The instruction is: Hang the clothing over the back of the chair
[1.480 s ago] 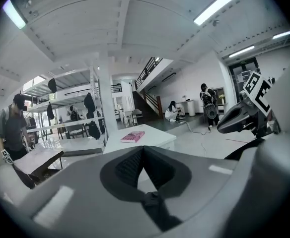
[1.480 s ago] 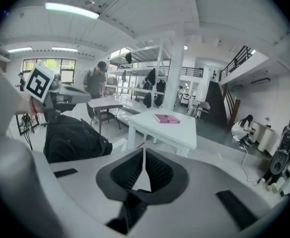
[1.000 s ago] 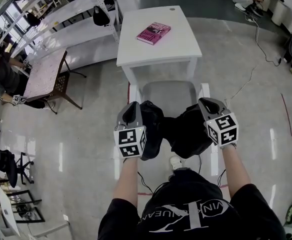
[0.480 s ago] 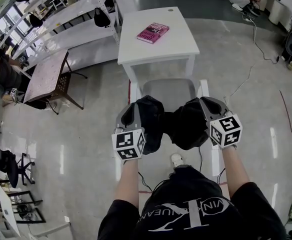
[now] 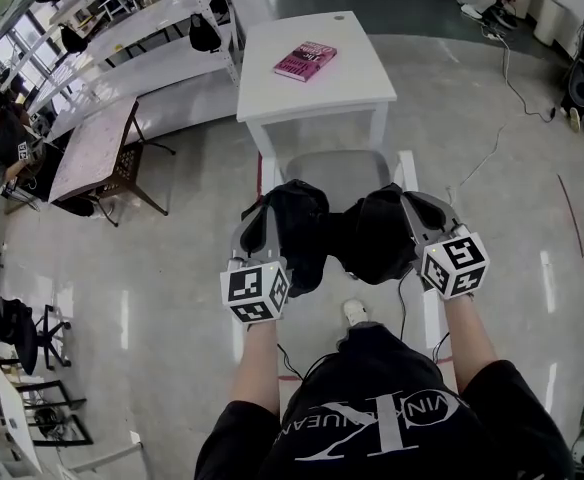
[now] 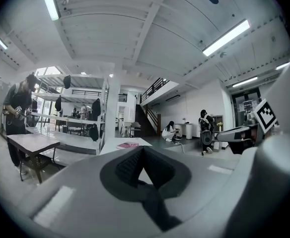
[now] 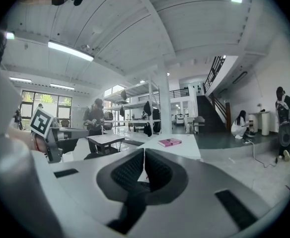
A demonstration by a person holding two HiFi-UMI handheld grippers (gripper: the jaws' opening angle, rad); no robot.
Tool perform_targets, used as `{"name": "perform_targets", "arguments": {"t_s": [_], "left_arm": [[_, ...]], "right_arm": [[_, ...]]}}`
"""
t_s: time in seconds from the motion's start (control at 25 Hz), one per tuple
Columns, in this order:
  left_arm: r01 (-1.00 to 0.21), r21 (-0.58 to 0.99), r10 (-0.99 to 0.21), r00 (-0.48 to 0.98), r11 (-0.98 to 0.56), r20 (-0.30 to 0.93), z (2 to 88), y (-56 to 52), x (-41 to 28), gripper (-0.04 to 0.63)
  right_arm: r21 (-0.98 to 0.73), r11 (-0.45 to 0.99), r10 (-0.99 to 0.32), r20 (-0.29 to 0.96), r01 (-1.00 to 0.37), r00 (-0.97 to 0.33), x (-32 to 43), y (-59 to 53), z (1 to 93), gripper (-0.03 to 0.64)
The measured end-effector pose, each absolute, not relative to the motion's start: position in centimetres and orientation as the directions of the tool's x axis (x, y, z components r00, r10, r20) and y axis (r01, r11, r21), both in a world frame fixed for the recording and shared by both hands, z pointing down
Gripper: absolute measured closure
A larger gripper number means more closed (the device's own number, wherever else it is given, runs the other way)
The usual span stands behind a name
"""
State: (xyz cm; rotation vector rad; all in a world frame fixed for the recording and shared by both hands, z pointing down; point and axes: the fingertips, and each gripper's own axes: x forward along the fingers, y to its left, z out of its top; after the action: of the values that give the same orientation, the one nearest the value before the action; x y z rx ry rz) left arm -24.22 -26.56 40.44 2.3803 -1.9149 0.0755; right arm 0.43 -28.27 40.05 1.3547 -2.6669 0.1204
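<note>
A black garment hangs bunched between my two grippers, above the white chair. My left gripper is shut on the garment's left end. My right gripper is shut on its right end. The left gripper view shows closed pads with a strip of black cloth pinched below them. The right gripper view shows the same: pads together, with black cloth trailing out. The garment hides the chair's back; only the grey seat and the white side rails show.
Just beyond the chair stands a white table with a pink book on it. Long white benches and a small brown table are at the left, with a person seated there. A cable lies on the floor at the right.
Both grippers have risen and moved forward together, carrying the garment further over the chair seat. Both grips are unchanged.
</note>
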Motion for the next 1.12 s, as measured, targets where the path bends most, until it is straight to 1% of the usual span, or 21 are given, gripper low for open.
{"name": "perform_targets", "arguments": {"t_s": [0.48, 1.12], "left_arm": [[-0.975, 0.030, -0.973, 0.222, -0.221, 0.066, 39.7, -23.2, -24.4, 0.584], [-0.968, 0.053, -0.966, 0.248, -0.244, 0.070, 41.0, -19.2, -23.0, 0.584]], "right_arm": [[-0.035, 0.575, -0.811, 0.105, -0.818, -0.575, 0.7, -24.9, 39.1, 0.600], [-0.029, 0.572, -0.815, 0.086, -0.820, -0.572, 0.3, -21.3, 39.2, 0.601]]}}
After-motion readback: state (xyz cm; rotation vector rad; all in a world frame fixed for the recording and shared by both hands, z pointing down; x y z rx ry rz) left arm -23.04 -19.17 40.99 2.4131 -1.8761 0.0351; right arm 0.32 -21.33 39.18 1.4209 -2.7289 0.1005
